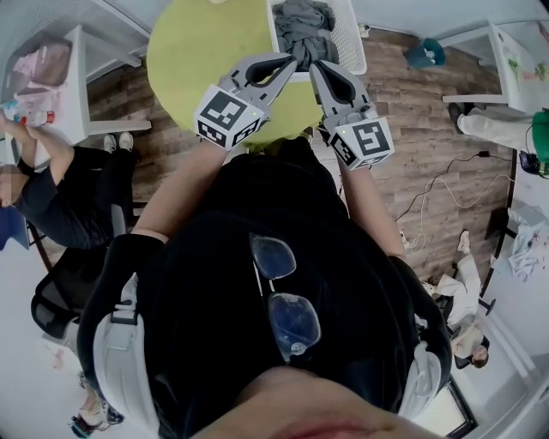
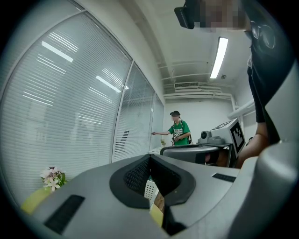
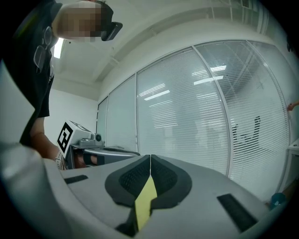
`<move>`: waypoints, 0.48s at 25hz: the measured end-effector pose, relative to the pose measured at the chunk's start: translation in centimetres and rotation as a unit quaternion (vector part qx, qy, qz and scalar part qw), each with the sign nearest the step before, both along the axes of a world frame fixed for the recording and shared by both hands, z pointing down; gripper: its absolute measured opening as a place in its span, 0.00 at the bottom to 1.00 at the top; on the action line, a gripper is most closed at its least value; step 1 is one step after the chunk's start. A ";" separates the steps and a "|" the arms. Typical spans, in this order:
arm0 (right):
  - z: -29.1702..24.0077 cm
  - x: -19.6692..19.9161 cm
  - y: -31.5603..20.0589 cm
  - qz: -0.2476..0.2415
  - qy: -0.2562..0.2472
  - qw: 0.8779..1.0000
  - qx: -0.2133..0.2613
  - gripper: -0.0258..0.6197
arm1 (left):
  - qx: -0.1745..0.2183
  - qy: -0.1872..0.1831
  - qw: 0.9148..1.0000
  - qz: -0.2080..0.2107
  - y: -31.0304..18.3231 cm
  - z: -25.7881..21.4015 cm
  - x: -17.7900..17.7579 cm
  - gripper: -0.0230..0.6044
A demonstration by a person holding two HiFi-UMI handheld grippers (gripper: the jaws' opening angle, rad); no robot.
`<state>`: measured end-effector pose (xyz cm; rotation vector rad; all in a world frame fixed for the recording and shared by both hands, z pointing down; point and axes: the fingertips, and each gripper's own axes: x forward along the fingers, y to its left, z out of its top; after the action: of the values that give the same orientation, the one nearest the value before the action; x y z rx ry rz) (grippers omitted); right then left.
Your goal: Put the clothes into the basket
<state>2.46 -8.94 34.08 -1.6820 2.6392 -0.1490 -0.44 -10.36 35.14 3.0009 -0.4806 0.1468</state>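
A white mesh basket [image 1: 350, 36] stands at the far edge of the round yellow-green table [image 1: 193, 51], with grey clothes [image 1: 302, 26] piled inside it. Both grippers are raised in front of the person's chest, pointing toward the basket. My left gripper [image 1: 289, 62] has its jaws pressed together with nothing between them, its tips just short of the basket's near rim. My right gripper [image 1: 316, 66] sits beside it, also shut and empty. In the left gripper view the pads [image 2: 150, 158] meet; in the right gripper view the pads [image 3: 150, 157] meet too.
A person in black [image 1: 60, 193] sits at a white desk [image 1: 81, 94] on the left. Cables [image 1: 442, 193] trail over the wooden floor at right. A glass wall with blinds [image 3: 210, 107] runs behind. A person in a green shirt [image 2: 179, 130] stands far off.
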 end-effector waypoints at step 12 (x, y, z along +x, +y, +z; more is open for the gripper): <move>0.1 -0.9 -0.3 0.000 0.005 1.000 0.001 0.08 | 0.006 -0.004 1.000 -0.002 -0.3 0.2 -1.0 0.05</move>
<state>1.52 -9.24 34.15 -1.6871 2.6455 -0.1373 -1.42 -10.67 35.37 3.0131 -0.4896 0.1559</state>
